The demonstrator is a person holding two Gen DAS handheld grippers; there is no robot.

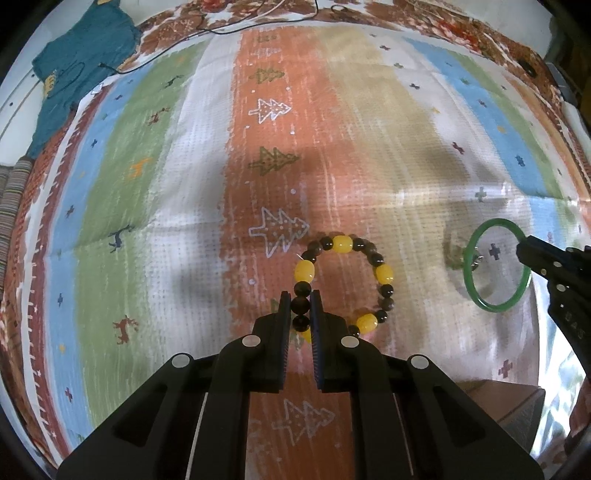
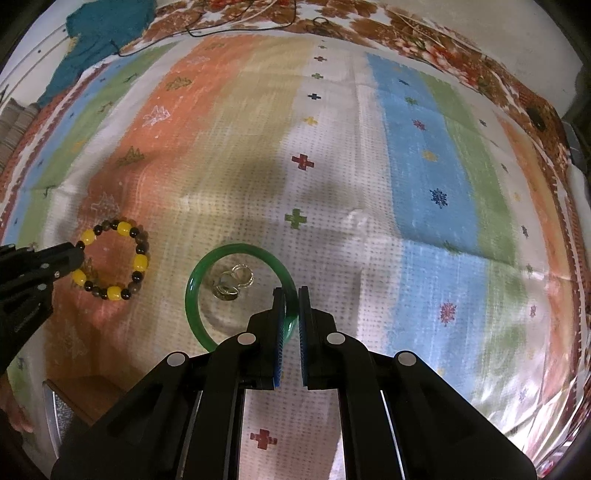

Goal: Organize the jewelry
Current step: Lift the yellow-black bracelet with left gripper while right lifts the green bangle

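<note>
A bracelet of yellow and dark beads (image 1: 384,273) hangs from my left gripper (image 1: 300,301), which is shut on its dark beads just above the striped cloth. It also shows in the right wrist view (image 2: 140,263) with the left gripper (image 2: 75,256) at its left side. My right gripper (image 2: 291,297) is shut on the rim of a green bangle (image 2: 192,295). The bangle shows at the right of the left wrist view (image 1: 471,284) with the right gripper (image 1: 522,249) on it. Small silver rings (image 2: 232,282) lie on the cloth, seen through the bangle.
A striped patterned cloth (image 1: 184,184) covers the surface. A teal garment (image 1: 81,62) and thin cables (image 1: 221,27) lie at the far left. A brown box corner (image 1: 506,402) sits between the grippers, near me, also seen in the right wrist view (image 2: 92,395).
</note>
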